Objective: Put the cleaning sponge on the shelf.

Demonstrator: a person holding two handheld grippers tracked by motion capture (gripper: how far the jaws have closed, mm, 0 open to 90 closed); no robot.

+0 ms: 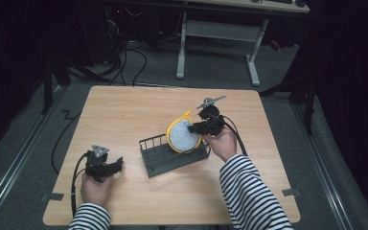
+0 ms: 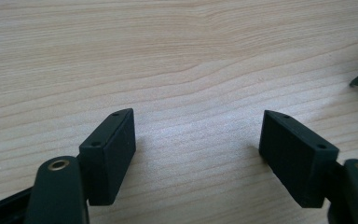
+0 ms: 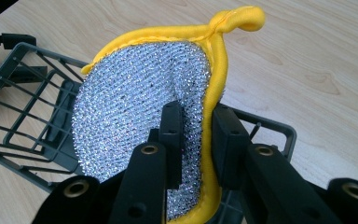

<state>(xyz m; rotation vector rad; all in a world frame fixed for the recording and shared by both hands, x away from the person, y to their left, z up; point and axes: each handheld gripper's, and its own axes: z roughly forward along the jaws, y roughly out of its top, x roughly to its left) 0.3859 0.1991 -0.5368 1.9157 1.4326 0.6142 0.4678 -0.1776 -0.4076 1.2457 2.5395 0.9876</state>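
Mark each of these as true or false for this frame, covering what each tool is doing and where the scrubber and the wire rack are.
1. The right tool is shut on the scrubber. True.
2. The left tool holds the rack. False: its jaws stand open over bare table, holding nothing.
3. The scrubber has a yellow rim and a silvery face. True.
4. The scrubber lies flat on the table beside the rack. False: it is held on edge at the right end of the rack.
5. The rack is made of dark wire. True.
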